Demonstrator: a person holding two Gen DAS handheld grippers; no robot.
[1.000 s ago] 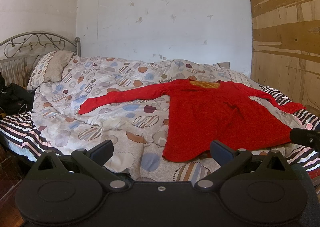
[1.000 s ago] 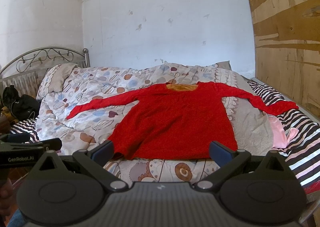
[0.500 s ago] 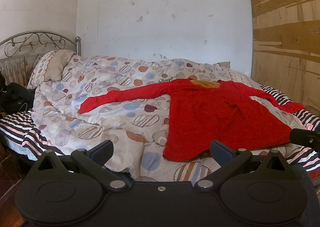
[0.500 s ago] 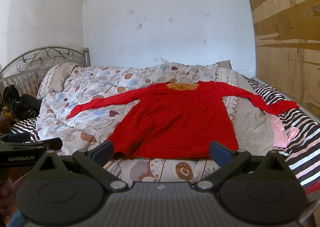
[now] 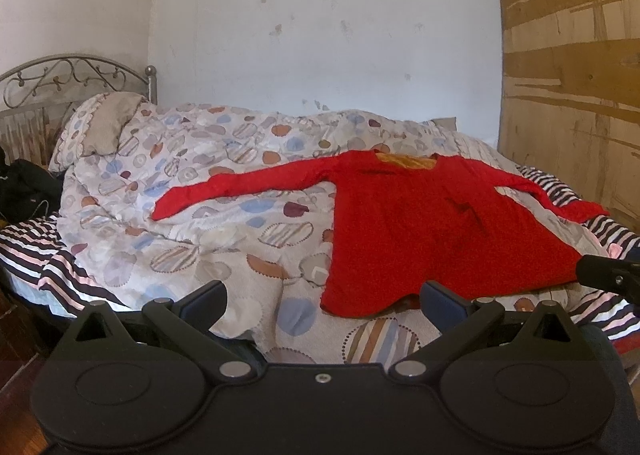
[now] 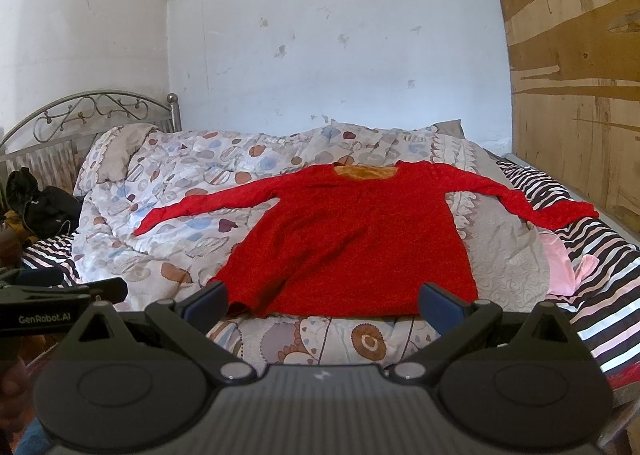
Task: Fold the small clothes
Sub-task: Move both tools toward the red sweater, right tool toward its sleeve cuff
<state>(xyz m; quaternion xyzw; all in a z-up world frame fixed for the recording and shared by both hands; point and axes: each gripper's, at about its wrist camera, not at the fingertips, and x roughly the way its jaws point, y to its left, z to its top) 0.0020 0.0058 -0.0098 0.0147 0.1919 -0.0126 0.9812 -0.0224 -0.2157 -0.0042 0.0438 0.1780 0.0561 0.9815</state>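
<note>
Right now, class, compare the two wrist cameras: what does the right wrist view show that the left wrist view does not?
Only the right wrist view shows the crumpled pink cloth on the striped sheet, plus the left gripper's "GenRobot.AI" label. Only the left wrist view shows the right gripper's dark tip at its edge. Both show the red top spread flat on the patterned duvet, sleeves out.

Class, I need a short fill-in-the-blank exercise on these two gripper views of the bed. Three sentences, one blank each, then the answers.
1. The top spread flat on the quilt is ____ in colour.
2. Both of its sleeves lie stretched ____ to the sides.
3. The left gripper and the right gripper both have their jaws ____ and hold nothing.

Missing words: red; out; open
</note>
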